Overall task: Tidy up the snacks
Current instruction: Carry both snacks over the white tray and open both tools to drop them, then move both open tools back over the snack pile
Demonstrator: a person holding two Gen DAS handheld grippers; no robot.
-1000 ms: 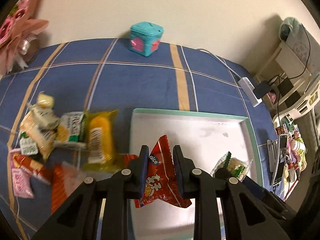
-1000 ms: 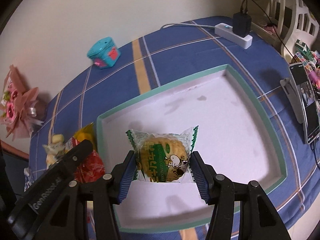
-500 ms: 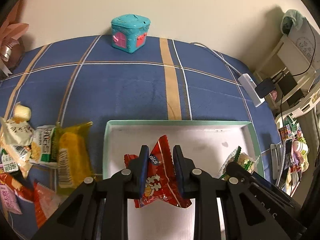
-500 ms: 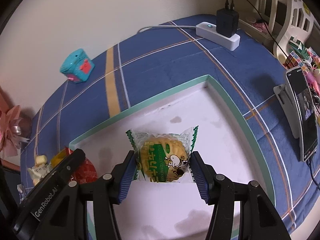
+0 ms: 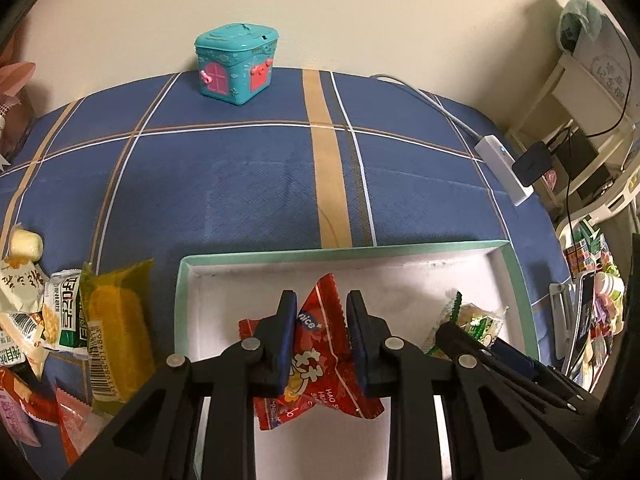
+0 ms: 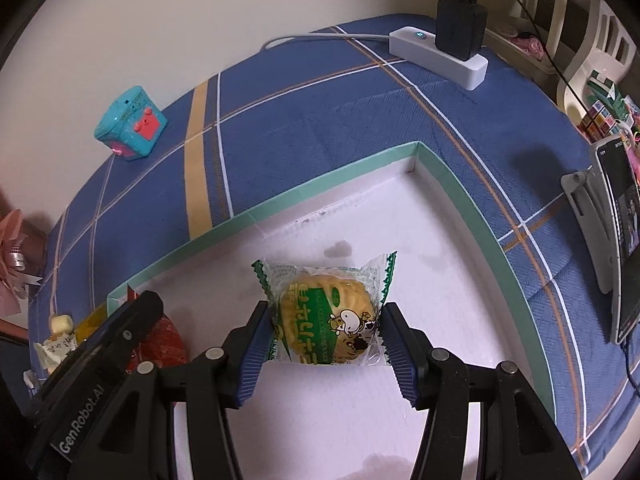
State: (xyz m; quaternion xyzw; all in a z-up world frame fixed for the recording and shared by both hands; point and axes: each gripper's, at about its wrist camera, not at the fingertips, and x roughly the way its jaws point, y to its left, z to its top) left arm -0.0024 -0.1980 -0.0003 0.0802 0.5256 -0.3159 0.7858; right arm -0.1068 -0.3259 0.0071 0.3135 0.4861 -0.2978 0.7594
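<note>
Left gripper [image 5: 320, 312] pinches an upright red packet [image 5: 320, 356]; right gripper [image 6: 324, 328] clamps a crosswise biscuit pack [image 6: 326, 312].

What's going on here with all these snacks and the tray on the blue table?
A person is sorting snacks with a handheld gripper in each hand. The left gripper is shut on a crinkly red snack packet, and the right gripper is clamped on a clear green-edged wrapped round cookie. Both are held over the shallow white tray with a mint-green rim, not yet released. More wrapped snacks, including a yellow cake bar, wait on the blue plaid tablecloth left of the tray.
</note>
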